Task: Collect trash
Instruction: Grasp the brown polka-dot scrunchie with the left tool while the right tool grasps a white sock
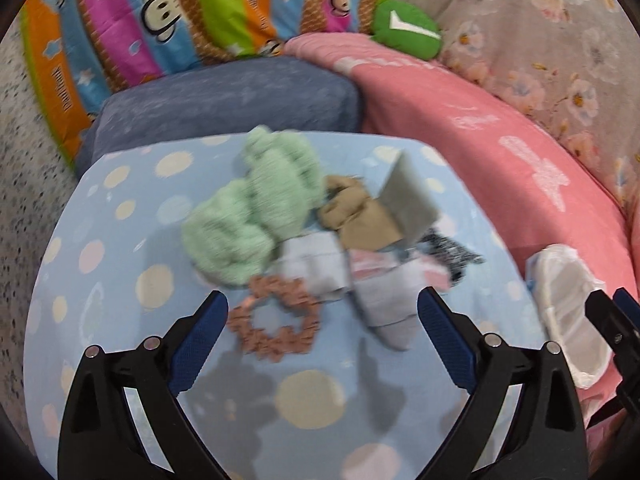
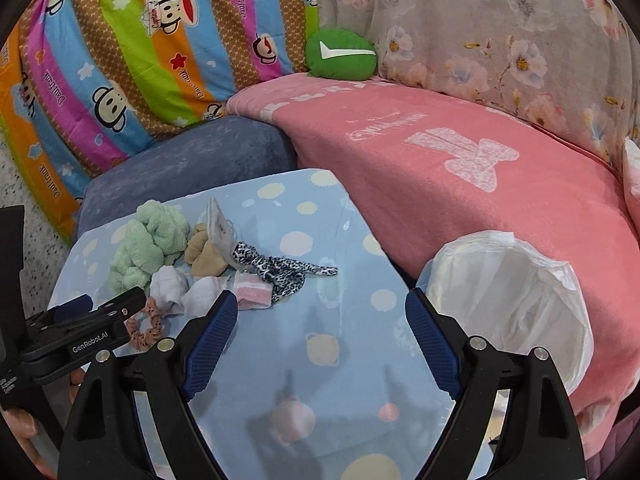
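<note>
Basically left gripper (image 1: 322, 322) nearest: jaws spread, empty, scrunchie (image 1: 276, 318) flat between them; right gripper (image 2: 316, 330) also spread, bag (image 2: 516, 300) rightward.

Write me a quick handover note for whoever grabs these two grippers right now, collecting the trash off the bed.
Left gripper: open, empty, hovering just above the brown scrunchie.
Right gripper: open, empty, over bare dotted sheet beside the white trash bag.
Pile sits together on the sheet: green fluffy cloth, tan sock, grey card, leopard-print band, white socks, pink packet.
Done: nothing visible in the bag, which stands open against the pink blanket.
Left: everything; the scrunchie looks nearest.
</note>
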A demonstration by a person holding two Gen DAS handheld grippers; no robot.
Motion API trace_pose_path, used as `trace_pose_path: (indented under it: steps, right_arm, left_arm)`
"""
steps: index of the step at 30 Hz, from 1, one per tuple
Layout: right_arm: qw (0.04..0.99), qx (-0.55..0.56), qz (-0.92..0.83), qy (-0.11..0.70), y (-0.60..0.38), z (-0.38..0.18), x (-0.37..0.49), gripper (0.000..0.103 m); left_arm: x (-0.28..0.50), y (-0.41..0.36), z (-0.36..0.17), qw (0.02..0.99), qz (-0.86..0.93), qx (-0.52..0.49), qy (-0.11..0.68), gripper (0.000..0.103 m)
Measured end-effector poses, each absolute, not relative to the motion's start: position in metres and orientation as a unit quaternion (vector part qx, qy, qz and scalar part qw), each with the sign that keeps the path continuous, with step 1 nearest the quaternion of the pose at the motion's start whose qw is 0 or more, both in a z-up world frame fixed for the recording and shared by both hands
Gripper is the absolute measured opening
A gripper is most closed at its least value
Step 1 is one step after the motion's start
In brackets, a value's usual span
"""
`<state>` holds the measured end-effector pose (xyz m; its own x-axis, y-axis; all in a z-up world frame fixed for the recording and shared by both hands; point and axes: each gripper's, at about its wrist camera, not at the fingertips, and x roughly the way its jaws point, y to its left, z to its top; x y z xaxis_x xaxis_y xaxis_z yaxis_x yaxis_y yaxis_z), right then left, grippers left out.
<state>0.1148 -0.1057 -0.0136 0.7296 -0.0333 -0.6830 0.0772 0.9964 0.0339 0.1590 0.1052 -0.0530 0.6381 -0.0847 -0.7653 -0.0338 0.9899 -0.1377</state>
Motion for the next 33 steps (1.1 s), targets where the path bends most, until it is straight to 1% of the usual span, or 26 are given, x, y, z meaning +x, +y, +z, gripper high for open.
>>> trace_pose_path:
  steps: [7,13,15,16,18,20,21,22,23,24,25,26,27,29,30,33]
  right_arm:
    - [0.917,0.023,-0.003,0.397,-0.064,-0.05,0.134,0.082]
    - [0.908,0.02,0.02,0.417,-0.035,-0.077,0.152,0.082]
    - [0.905,0.018,0.025,0.424,-0.028,-0.085,0.158,0.082]
    - [0.904,0.017,0.026,0.427,-0.024,-0.088,0.16,0.08]
    - [0.9,0.014,0.032,0.435,-0.018,-0.094,0.166,0.074]
    - [0.895,0.015,0.038,0.445,-0.013,-0.101,0.172,0.065]
    - [0.892,0.018,0.041,0.449,-0.012,-0.103,0.175,0.063]
    - [0.89,0.02,0.044,0.453,-0.01,-0.106,0.177,0.059]
    - [0.888,0.022,0.047,0.457,-0.009,-0.109,0.179,0.051]
    - [0.886,0.025,0.05,0.461,-0.008,-0.112,0.181,0.046]
    - [0.884,0.031,0.055,0.464,-0.008,-0.114,0.182,0.037]
    - [0.883,0.036,0.06,0.465,-0.008,-0.115,0.182,0.031]
    - [0.883,0.038,0.061,0.463,-0.008,-0.116,0.181,0.029]
    - [0.884,0.037,0.065,0.462,-0.007,-0.114,0.179,0.023]
    - [0.884,0.037,0.066,0.461,-0.008,-0.112,0.178,0.022]
    - [0.888,0.043,0.07,0.453,-0.011,-0.102,0.171,0.021]
  left_arm:
    - [0.163,0.151,-0.089,0.89,0.045,-0.071,0.449,0.091]
    - [0.175,0.168,-0.112,0.876,0.031,-0.083,0.474,0.091]
    - [0.179,0.169,-0.118,0.873,0.025,-0.084,0.48,0.089]
    - [0.181,0.17,-0.12,0.872,0.022,-0.084,0.483,0.087]
    - [0.185,0.17,-0.126,0.866,0.013,-0.088,0.492,0.072]
    - [0.186,0.169,-0.131,0.864,0.011,-0.087,0.495,0.068]
    - [0.186,0.168,-0.13,0.866,0.01,-0.085,0.492,0.063]
    - [0.186,0.167,-0.13,0.867,0.008,-0.083,0.492,0.062]
    - [0.186,0.167,-0.13,0.867,0.008,-0.083,0.491,0.059]
    - [0.187,0.166,-0.129,0.868,0.006,-0.084,0.489,0.045]
    - [0.187,0.164,-0.128,0.867,0.0,-0.084,0.491,0.036]
    - [0.188,0.163,-0.128,0.867,0.0,-0.083,0.491,0.025]
    - [0.188,0.162,-0.128,0.866,-0.006,-0.086,0.493,0.017]
    - [0.188,0.161,-0.127,0.865,-0.01,-0.089,0.494,0.014]
    - [0.188,0.159,-0.126,0.866,-0.011,-0.088,0.493,0.011]
    - [0.182,0.153,-0.116,0.87,-0.018,-0.089,0.485,0.01]
